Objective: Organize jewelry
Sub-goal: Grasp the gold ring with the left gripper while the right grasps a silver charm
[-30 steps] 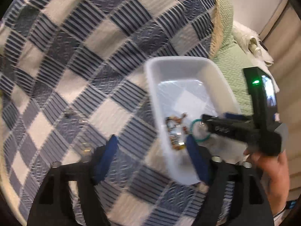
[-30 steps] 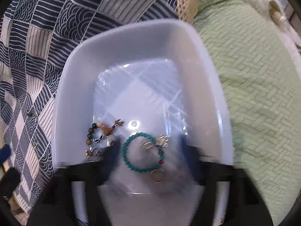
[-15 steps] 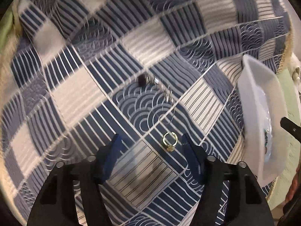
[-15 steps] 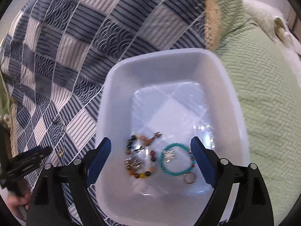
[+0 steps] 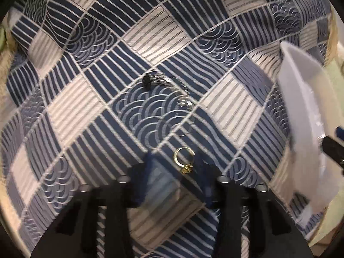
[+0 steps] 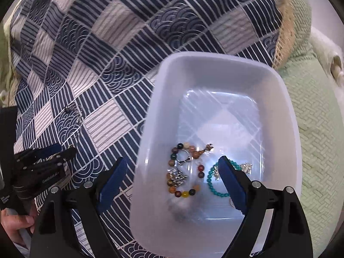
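A gold ring (image 5: 184, 160) lies on the blue-and-white patterned quilt (image 5: 137, 68). My left gripper (image 5: 176, 172) is low over it, its blurred blue fingers on either side of the ring, jaws still apart. A thin silver chain with a dark bead (image 5: 165, 86) lies beyond the ring; it also shows in the right wrist view (image 6: 74, 112). My right gripper (image 6: 172, 176) is open and empty above the white plastic bin (image 6: 277, 99), which holds a multicoloured bead bracelet (image 6: 182, 172) and a turquoise bead bracelet (image 6: 215, 182).
The bin's side (image 5: 301, 116) stands at the right in the left wrist view. A green knitted blanket (image 6: 318, 129) lies right of the bin. The left gripper body and the hand holding it (image 6: 32, 172) are at the left in the right wrist view.
My left gripper has dropped closer to the quilt and its fingers have narrowed around the gold ring. My right gripper has risen and drawn back from the bin, now wide open.
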`<state>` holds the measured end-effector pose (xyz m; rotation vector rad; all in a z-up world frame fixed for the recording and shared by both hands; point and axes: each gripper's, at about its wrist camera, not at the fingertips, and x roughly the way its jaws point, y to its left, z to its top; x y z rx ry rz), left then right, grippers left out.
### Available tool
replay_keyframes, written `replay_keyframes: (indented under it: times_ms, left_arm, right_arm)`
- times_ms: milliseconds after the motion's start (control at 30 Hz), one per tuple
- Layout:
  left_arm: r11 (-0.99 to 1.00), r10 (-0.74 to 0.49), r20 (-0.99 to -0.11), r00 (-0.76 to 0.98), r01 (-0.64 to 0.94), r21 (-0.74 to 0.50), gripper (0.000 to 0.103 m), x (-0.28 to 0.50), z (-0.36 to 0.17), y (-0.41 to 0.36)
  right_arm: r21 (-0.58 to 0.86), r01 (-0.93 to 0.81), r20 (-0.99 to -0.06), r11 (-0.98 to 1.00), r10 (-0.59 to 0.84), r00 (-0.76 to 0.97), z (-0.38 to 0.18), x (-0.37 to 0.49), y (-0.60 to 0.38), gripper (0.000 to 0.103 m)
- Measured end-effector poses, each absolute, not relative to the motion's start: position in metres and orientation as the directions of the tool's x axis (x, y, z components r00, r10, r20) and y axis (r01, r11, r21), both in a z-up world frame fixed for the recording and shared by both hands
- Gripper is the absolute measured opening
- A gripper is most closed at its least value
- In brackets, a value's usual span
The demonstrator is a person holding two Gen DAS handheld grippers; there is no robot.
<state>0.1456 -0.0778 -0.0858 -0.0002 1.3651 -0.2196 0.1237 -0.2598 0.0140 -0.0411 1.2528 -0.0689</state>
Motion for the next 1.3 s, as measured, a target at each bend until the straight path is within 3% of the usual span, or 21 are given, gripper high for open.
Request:
replay_keyframes:
  times_ms: [133, 400, 700, 900, 967, 1000, 1033, 1300]
  left_arm:
    - [0.983, -0.141, -0.971, 0.195, 0.147, -0.113, 0.019, 0.146, -0.087, -0.076]
    - [0.979, -0.156, -0.969, 0.191, 0.159, -0.126, 0.018, 0.137, -0.079, -0.066]
    - [0.982, -0.142, -0.961, 0.239, 0.156, -0.106, 0.018, 0.114, -0.017, -0.021]
    - [0.981, -0.185, -0.949, 0.257, 0.100, -0.164, 0.018, 0.109, -0.011, 0.011]
    - [0.977, -0.211, -0.943, 0.256, 0.079, -0.197, 0.018, 0.111, -0.008, 0.020]
    - [0.974, -0.228, -0.940, 0.254, 0.072, -0.216, 0.018, 0.112, -0.009, 0.022]
    - [0.968, -0.251, -0.935, 0.249, 0.067, -0.242, 0.018, 0.116, -0.012, 0.025]
    - [0.957, -0.287, -0.923, 0.257, 0.024, -0.291, 0.018, 0.127, -0.005, 0.051]
  right_arm:
    - [-0.098, -0.016, -0.932, 0.995, -0.086, 0.352, 0.024, 0.123, -0.244, 0.095]
    - [-0.009, -0.033, -0.937, 0.999, 0.003, 0.350, 0.027, 0.124, -0.232, 0.096]
    - [0.063, -0.080, -0.938, 0.995, 0.087, 0.335, 0.022, 0.138, -0.184, 0.096]
    - [0.037, -0.074, -0.954, 0.997, 0.058, 0.294, -0.008, 0.164, -0.139, 0.096]
    - [0.020, -0.054, -0.958, 0.998, 0.035, 0.285, -0.018, 0.175, -0.131, 0.088]
    - [0.033, -0.040, -0.962, 0.999, 0.042, 0.271, -0.024, 0.183, -0.128, 0.069]
    - [0.058, -0.021, -0.966, 0.998, 0.062, 0.251, -0.031, 0.190, -0.126, 0.057]
    - [0.157, -0.040, -0.963, 0.987, 0.162, 0.216, -0.056, 0.227, -0.102, 0.057]
